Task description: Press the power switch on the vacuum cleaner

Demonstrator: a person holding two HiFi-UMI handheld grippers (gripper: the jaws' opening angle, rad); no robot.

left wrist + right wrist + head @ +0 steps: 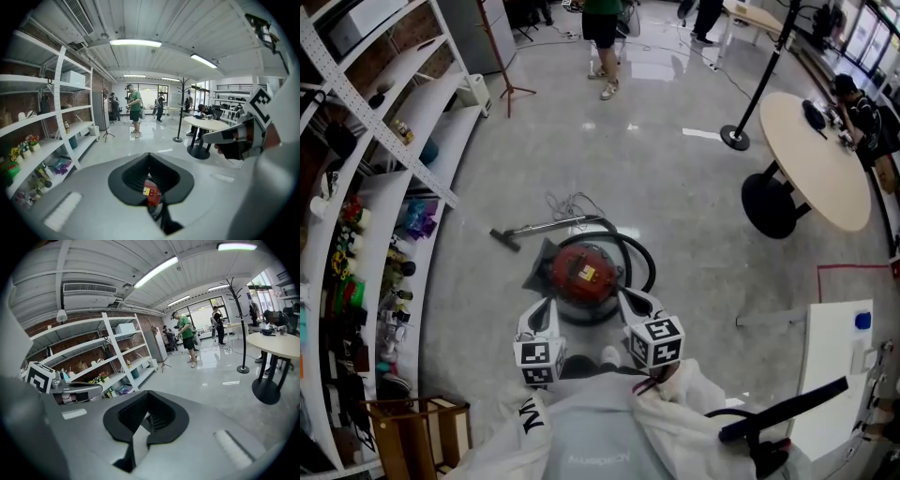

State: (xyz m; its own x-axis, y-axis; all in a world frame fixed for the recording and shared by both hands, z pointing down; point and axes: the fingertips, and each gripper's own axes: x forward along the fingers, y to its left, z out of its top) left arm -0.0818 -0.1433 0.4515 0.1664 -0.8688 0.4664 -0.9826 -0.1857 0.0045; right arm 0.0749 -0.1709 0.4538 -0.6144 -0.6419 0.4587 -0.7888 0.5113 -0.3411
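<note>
Grippers, two: left gripper [547, 306], right gripper [630, 298], fingers closed, empty, near one vacuum cleaner [584, 272]

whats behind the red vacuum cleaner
A metal wand and a tangle of cord lie behind the vacuum cleaner. Its near edge is partly hidden by the left gripper and right gripper.

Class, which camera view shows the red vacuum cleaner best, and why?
The head view: the whole vacuum cleaner, with hose and wand, sits on the floor. The left gripper view shows only a red sliver between its jaws; the right gripper view shows none.
</note>
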